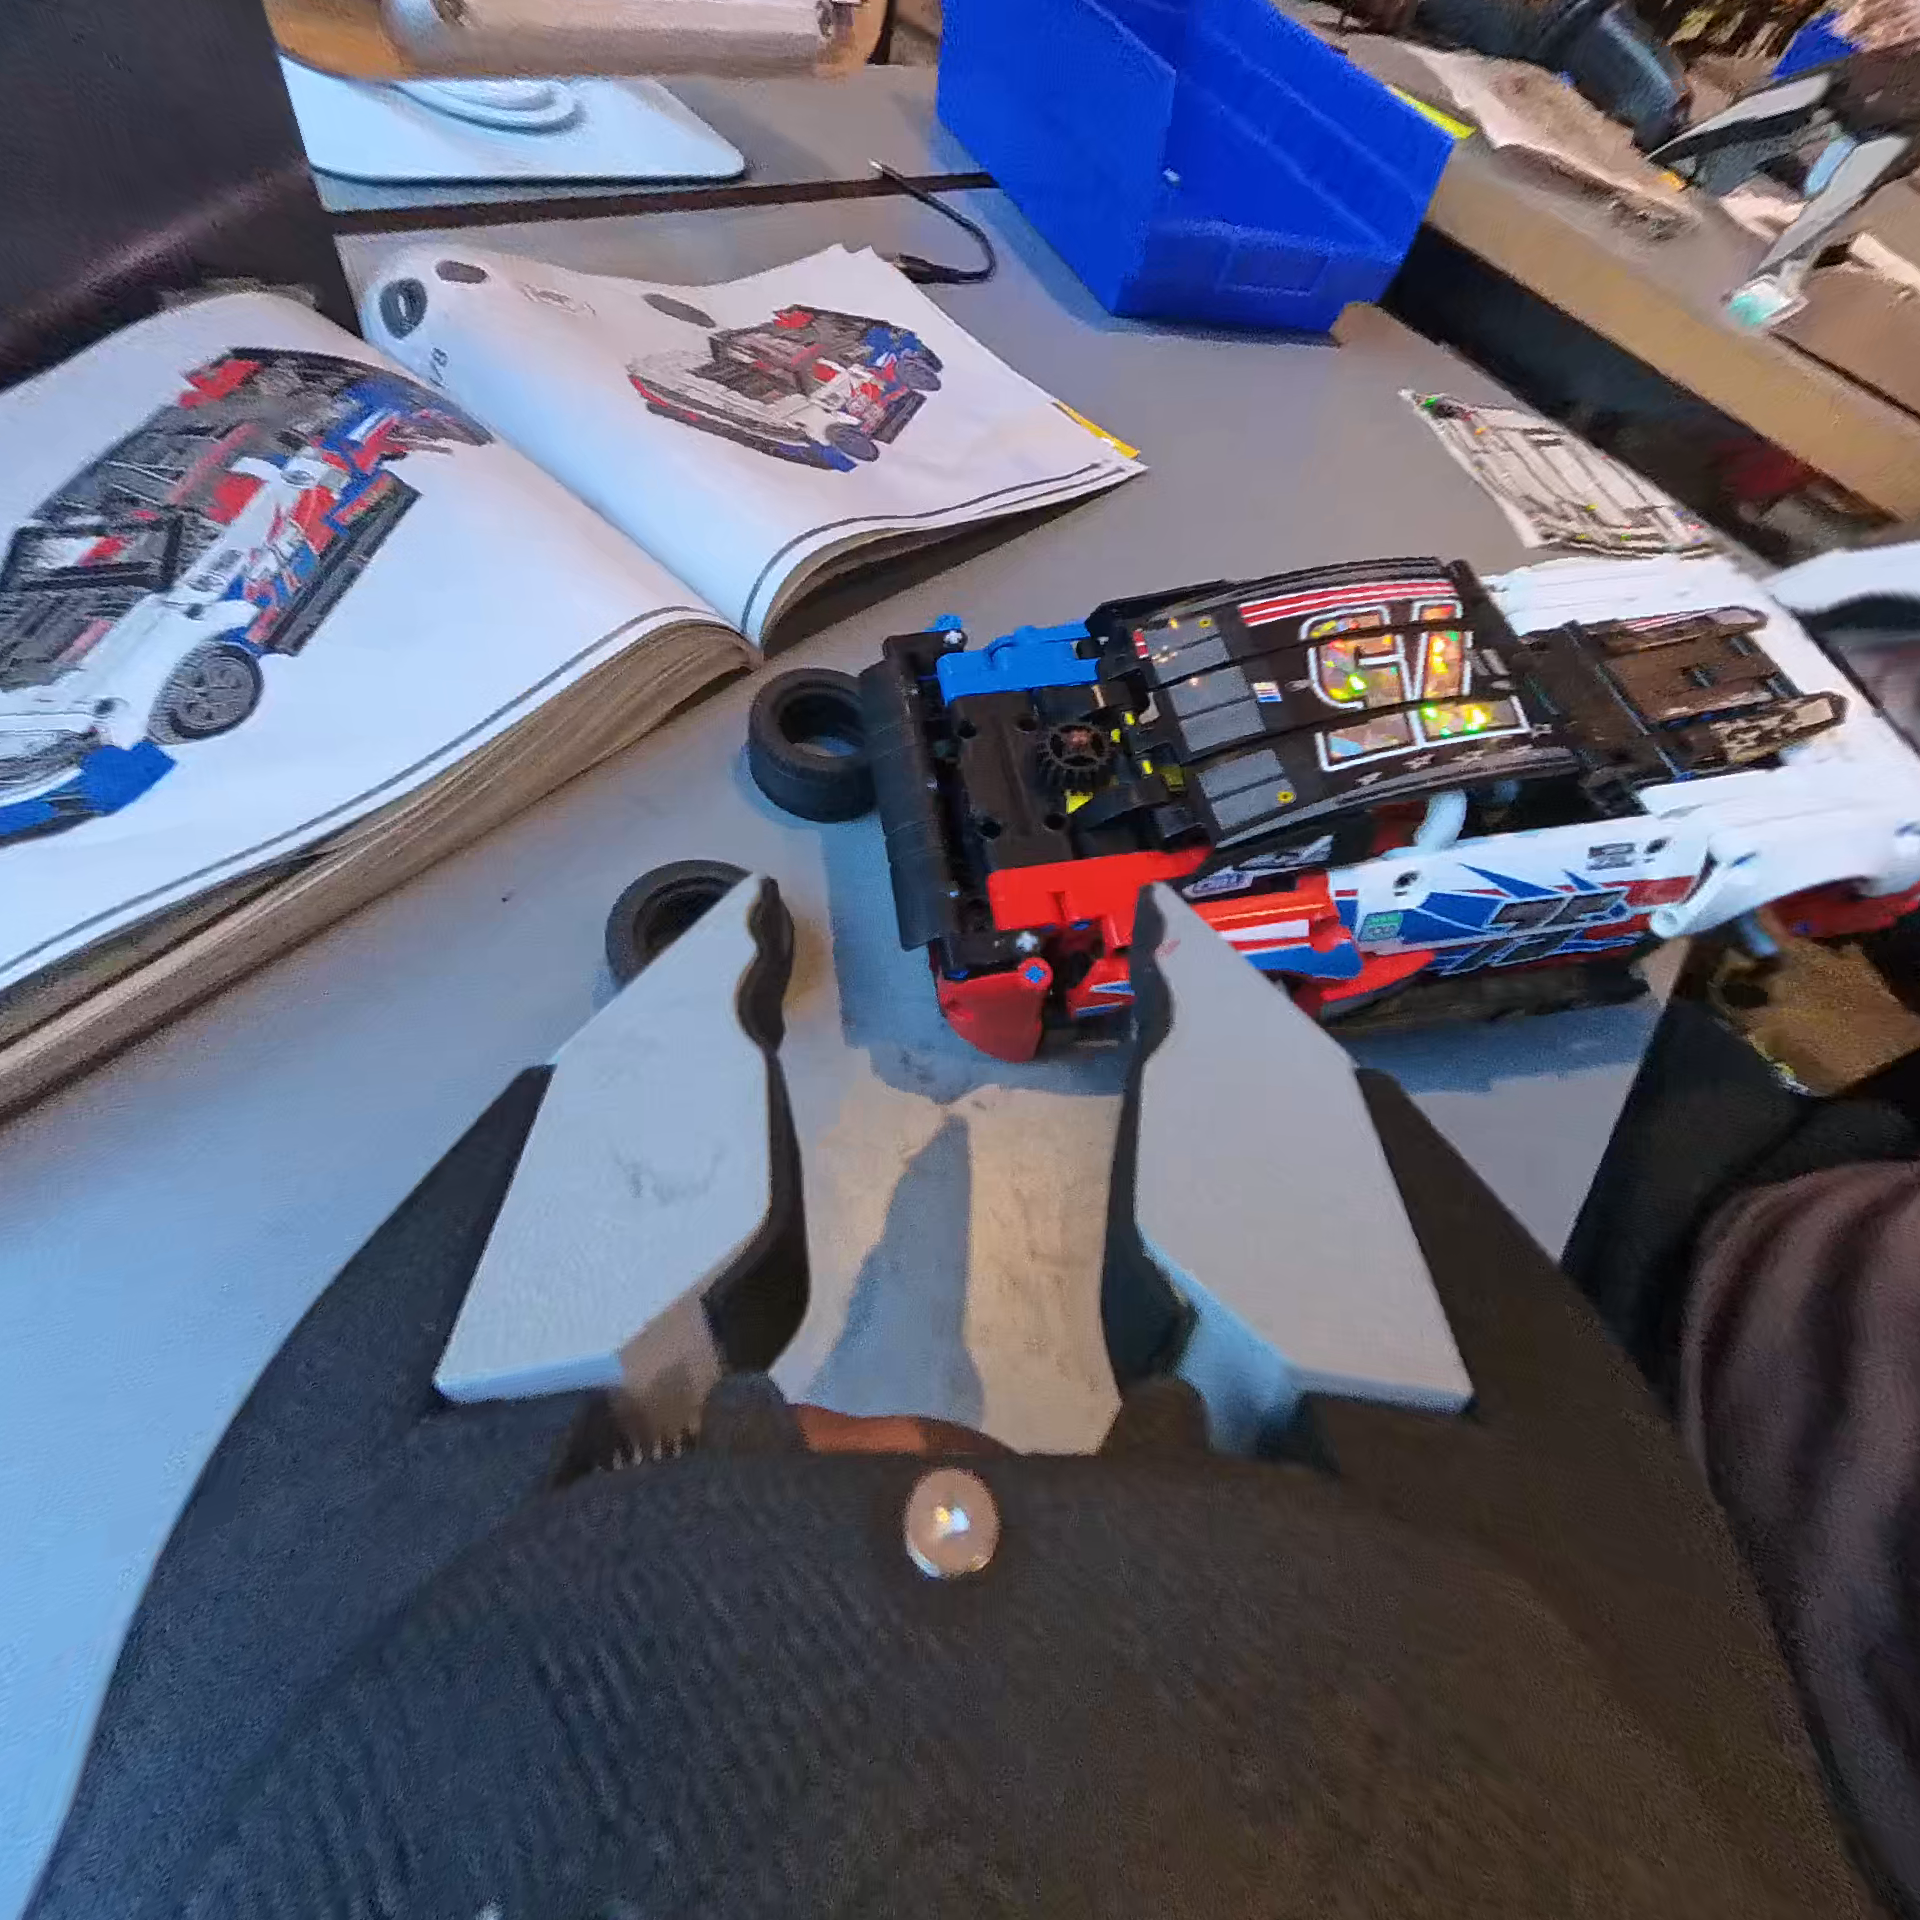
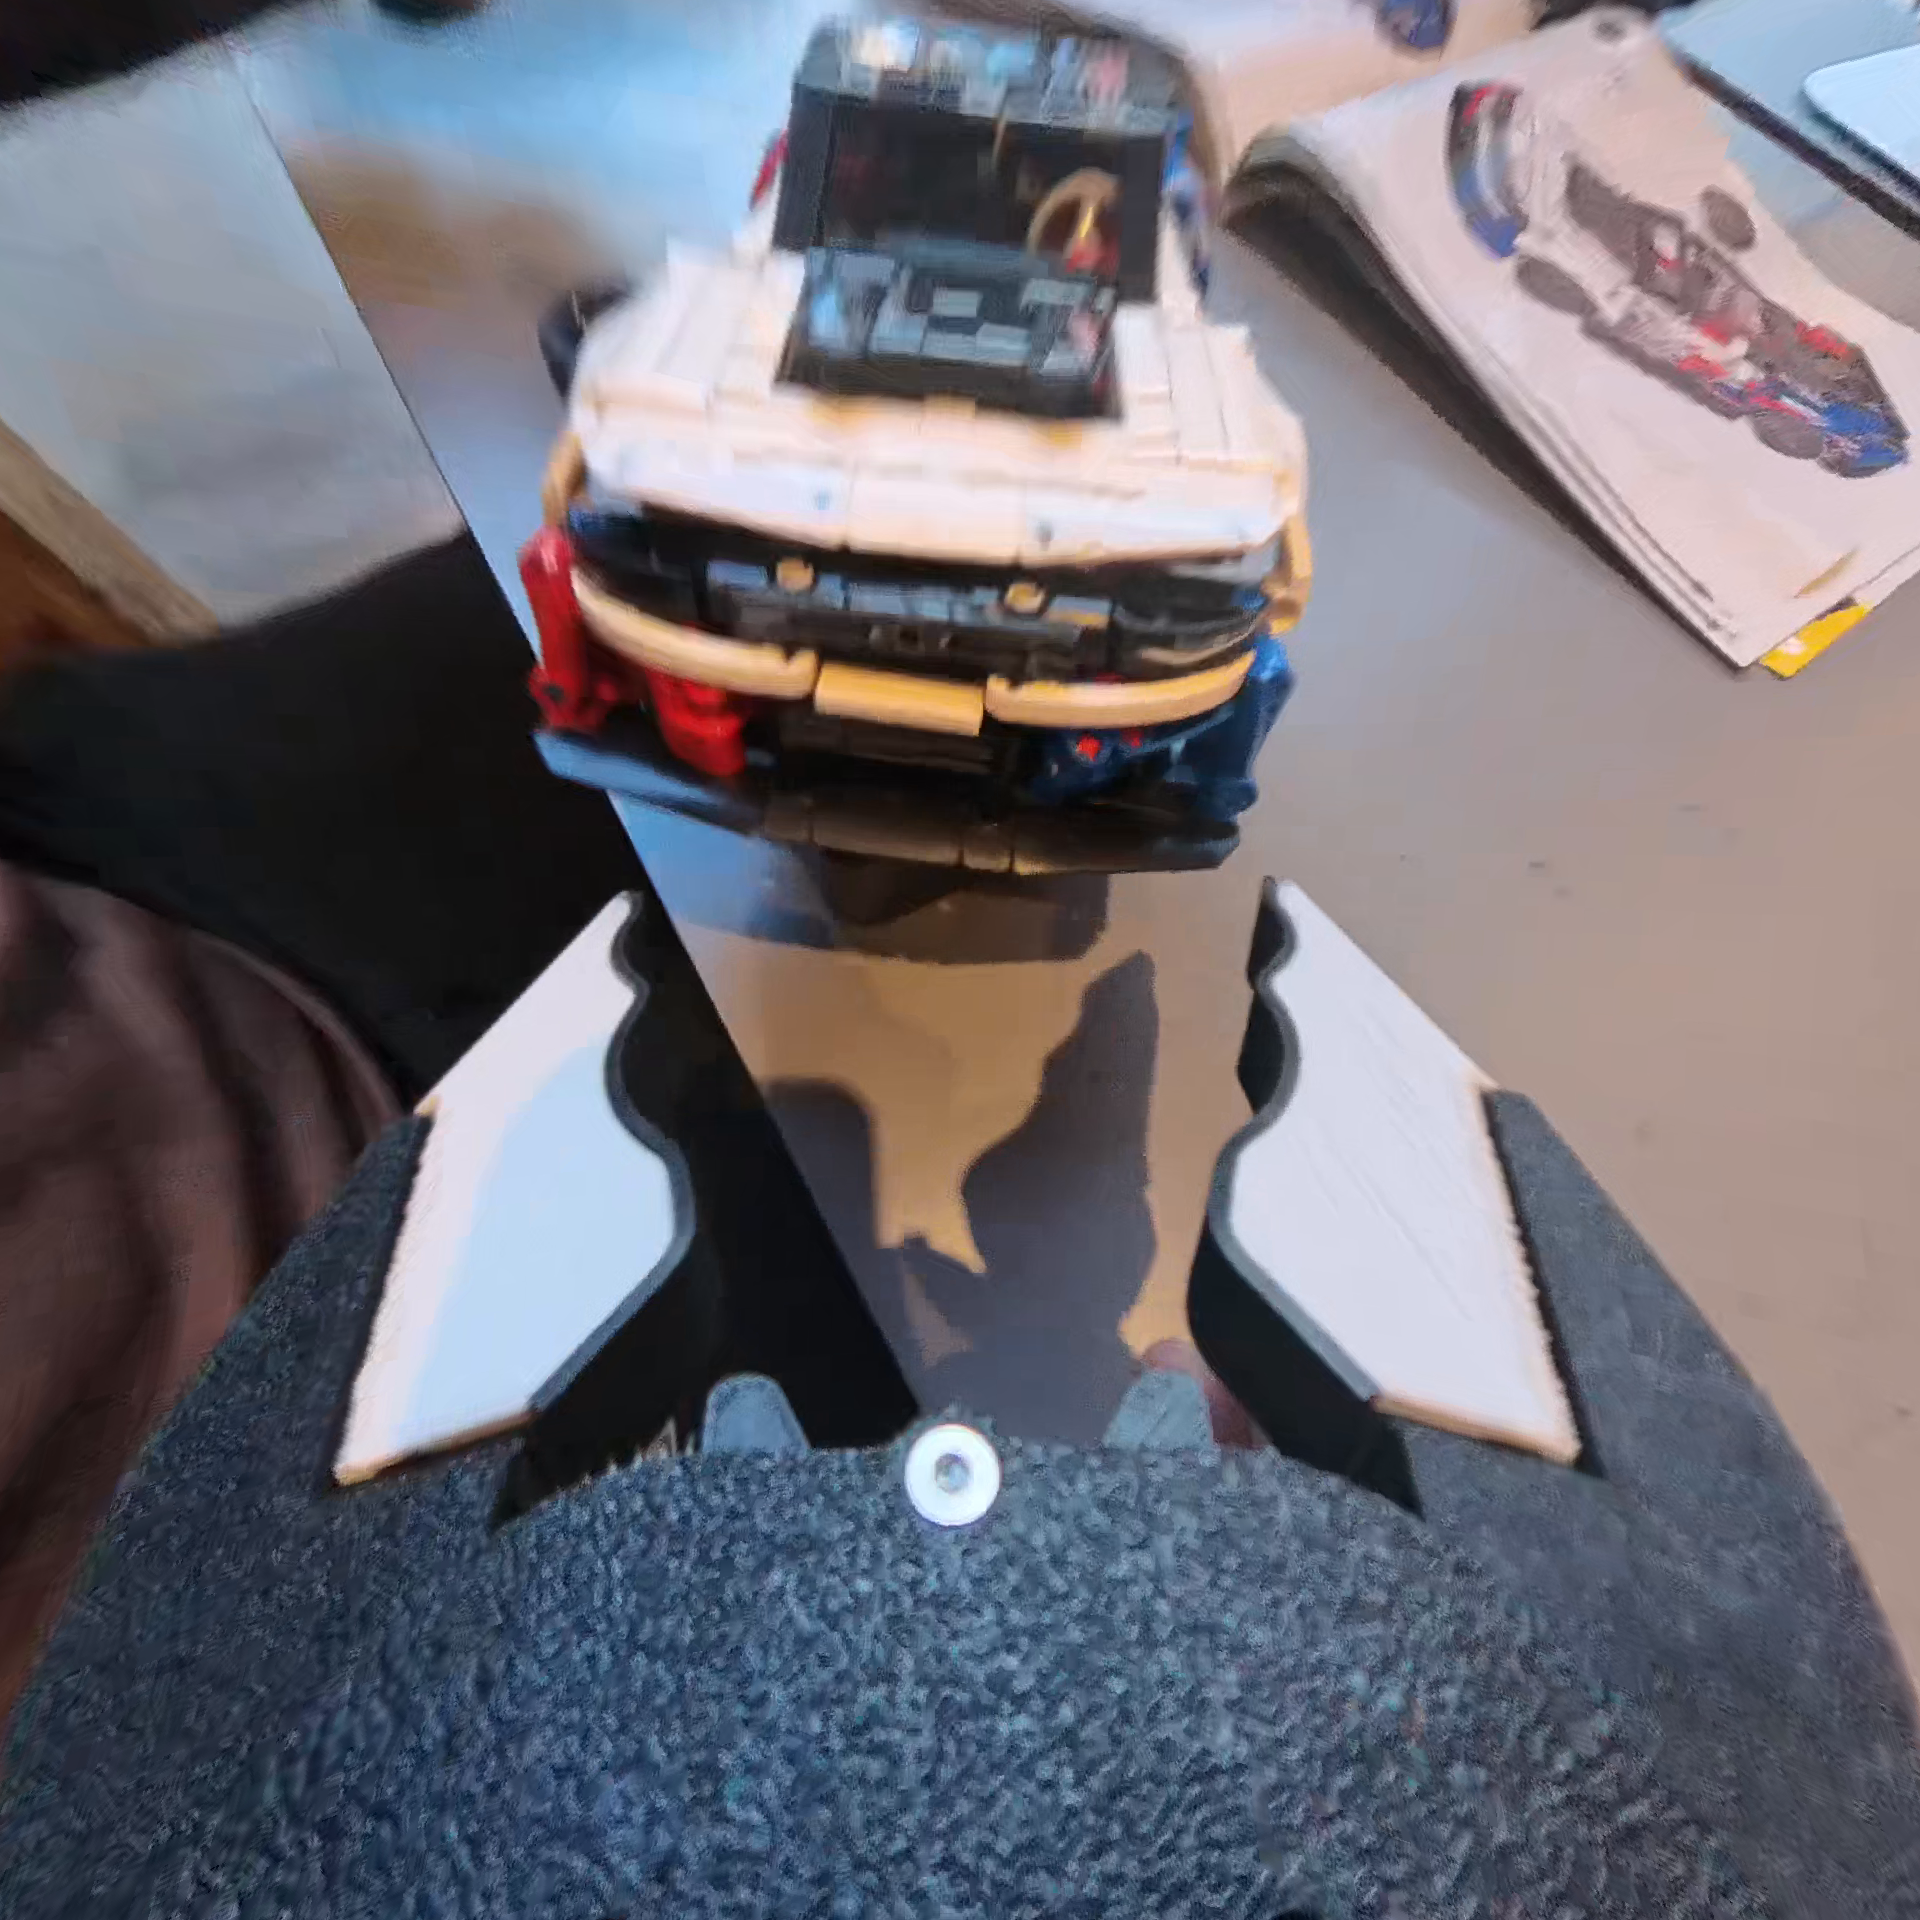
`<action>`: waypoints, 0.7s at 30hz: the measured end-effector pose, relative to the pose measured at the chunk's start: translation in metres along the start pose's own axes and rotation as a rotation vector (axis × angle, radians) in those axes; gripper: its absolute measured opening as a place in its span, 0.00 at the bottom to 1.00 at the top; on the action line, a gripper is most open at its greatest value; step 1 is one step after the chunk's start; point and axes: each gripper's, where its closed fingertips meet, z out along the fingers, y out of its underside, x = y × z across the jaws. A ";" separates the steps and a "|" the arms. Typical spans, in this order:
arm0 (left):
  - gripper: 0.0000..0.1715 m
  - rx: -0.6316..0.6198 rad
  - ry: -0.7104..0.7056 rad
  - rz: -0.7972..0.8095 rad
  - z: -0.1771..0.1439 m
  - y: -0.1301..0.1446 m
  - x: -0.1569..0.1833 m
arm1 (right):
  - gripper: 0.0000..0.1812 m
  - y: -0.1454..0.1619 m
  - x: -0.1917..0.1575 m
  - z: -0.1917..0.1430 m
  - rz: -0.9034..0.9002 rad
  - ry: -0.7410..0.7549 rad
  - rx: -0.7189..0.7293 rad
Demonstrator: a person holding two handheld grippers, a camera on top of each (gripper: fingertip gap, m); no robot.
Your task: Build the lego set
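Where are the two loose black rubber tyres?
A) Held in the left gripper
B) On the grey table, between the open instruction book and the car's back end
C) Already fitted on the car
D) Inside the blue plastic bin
B: one black rubber tyre and the other lie on the grey table between the open instruction book and the lego car; the left gripper is open and empty.

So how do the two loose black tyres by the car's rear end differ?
The farther tyre shows whole, sitting right against the lego car and near the instruction book. The nearer tyre is partly hidden behind a finger of the left gripper and sits clear of the car. Both are black, unmounted, on the grey table.
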 end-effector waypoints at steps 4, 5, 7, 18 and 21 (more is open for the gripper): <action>0.39 -0.073 0.016 0.007 0.014 0.011 0.004 | 0.56 0.016 0.012 0.012 -0.243 -0.015 -0.096; 0.39 -0.095 0.024 0.004 0.017 0.015 0.005 | 0.55 0.017 0.014 0.015 -0.263 -0.058 -0.110; 0.39 -0.131 0.063 -0.018 0.022 0.022 0.012 | 0.55 0.018 0.015 0.022 -0.285 -0.138 -0.128; 0.35 -0.146 0.112 -0.083 0.014 0.040 0.029 | 0.50 0.001 0.003 0.057 -0.180 -0.288 -0.055; 0.22 -0.143 0.242 -0.116 0.009 0.041 0.053 | 0.23 0.002 0.004 0.053 -0.184 -0.281 -0.046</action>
